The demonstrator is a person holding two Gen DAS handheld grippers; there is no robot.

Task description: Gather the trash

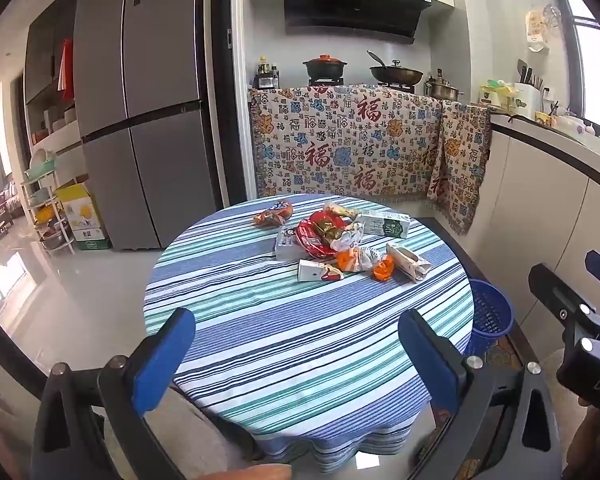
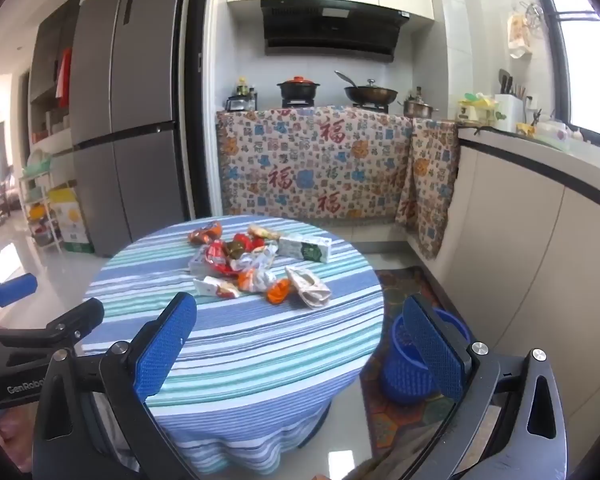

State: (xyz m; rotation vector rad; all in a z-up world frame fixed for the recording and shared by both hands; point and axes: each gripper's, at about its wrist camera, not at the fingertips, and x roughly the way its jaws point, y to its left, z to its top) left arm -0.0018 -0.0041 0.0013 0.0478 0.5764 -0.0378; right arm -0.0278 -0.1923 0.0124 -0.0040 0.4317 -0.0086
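A heap of trash lies on the far half of a round table with a striped cloth [image 1: 292, 332]: a red wrapper [image 1: 320, 236], a green-white carton [image 1: 384, 224], a small white carton [image 1: 316, 271], orange peel [image 1: 382, 270], a crumpled white bag [image 1: 408, 264] and an orange packet [image 1: 274, 214]. The heap also shows in the right wrist view [image 2: 256, 264]. A blue mesh waste basket [image 2: 408, 364] stands on the floor right of the table, also in the left wrist view [image 1: 490, 316]. My left gripper [image 1: 296, 352] and right gripper [image 2: 300, 344] are both open and empty, held short of the heap.
A grey fridge [image 1: 140, 112] stands at the back left, with a rack and boxes [image 1: 80, 216] beside it. A stove counter draped in patterned cloth [image 1: 352, 144] is behind the table. A white counter [image 2: 540, 208] runs along the right. A patterned rug [image 2: 404, 280] lies under the basket.
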